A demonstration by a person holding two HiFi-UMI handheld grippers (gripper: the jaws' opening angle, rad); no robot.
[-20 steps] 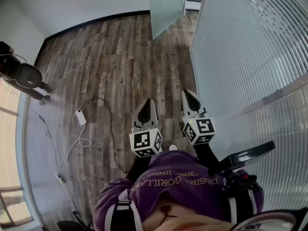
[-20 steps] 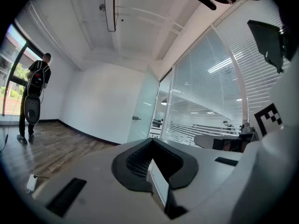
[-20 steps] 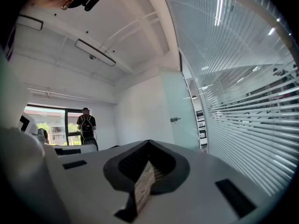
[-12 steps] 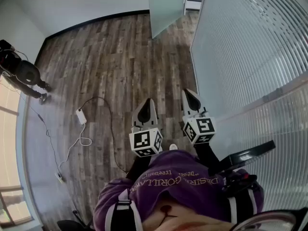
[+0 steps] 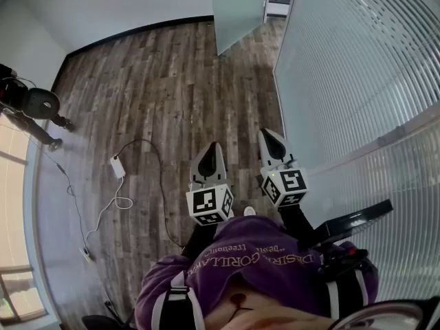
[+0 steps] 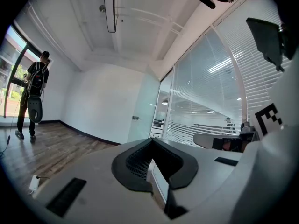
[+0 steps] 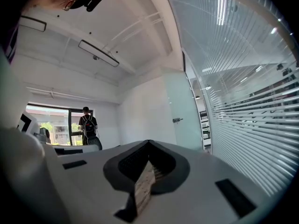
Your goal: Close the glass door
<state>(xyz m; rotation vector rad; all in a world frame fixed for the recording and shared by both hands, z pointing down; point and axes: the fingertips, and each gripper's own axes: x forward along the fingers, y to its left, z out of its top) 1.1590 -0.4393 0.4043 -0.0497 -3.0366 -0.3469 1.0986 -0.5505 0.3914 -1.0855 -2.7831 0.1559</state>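
While the left gripper [image 5: 210, 150] and right gripper [image 5: 270, 137] are both closed on nothing, the glass door [image 5: 237, 9] stands apparently ajar, well ahead; approach first, then push near its handle [image 6: 135, 118].

- Wood-plank floor [image 5: 172, 81] fills the frame's centre.
- White wall [image 5: 103, 5] with dark skirting, upper left.
- Slatted glass partition [image 5: 357, 67] on the right.
- Bright window [image 5: 8, 205] at the left edge.
- White cable [image 5: 117, 201] lies on the floor.
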